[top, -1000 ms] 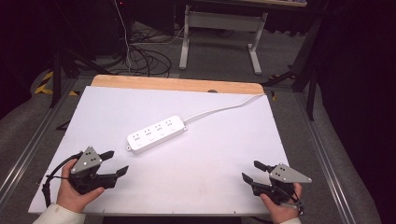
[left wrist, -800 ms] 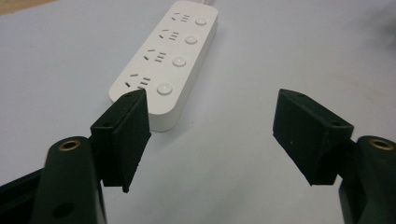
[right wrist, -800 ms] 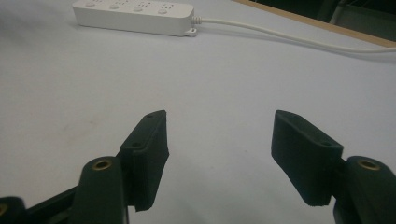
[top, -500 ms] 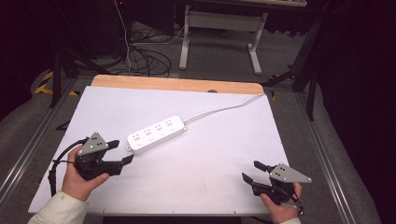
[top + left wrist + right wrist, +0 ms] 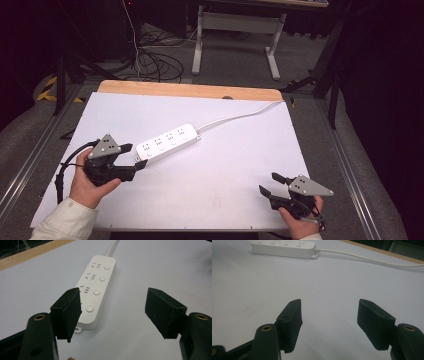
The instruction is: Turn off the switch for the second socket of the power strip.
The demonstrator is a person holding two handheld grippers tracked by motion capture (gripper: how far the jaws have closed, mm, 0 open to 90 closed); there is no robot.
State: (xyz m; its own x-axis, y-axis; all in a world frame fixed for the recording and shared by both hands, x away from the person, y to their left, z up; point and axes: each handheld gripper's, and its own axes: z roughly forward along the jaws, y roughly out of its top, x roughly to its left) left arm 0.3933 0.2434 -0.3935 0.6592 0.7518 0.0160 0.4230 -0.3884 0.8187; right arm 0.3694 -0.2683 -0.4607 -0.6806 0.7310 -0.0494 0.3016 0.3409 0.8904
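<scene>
Two grippers are at work over a white table (image 5: 215, 200), and only the left gripper (image 5: 134, 156) is near the strip (image 5: 167, 142). Its jaws stand spread wide, holding nothing, with the strip's near end just ahead of them and toward the left jaw in the left gripper view (image 5: 96, 290). The strip lies flat, slantwise, left of the table's middle, its cord (image 5: 240, 116) trailing to the far right edge. By my judgement the work is barely begun: the strip looks untouched, and the reach, the grasp and whatever follows are all left. The right gripper (image 5: 275, 184) sits at the near right corner, jaws likewise apart and empty, well apart from the strip. Open table lies between the two hands. The near edge is close under both hands, and the cord limits travel.
</scene>
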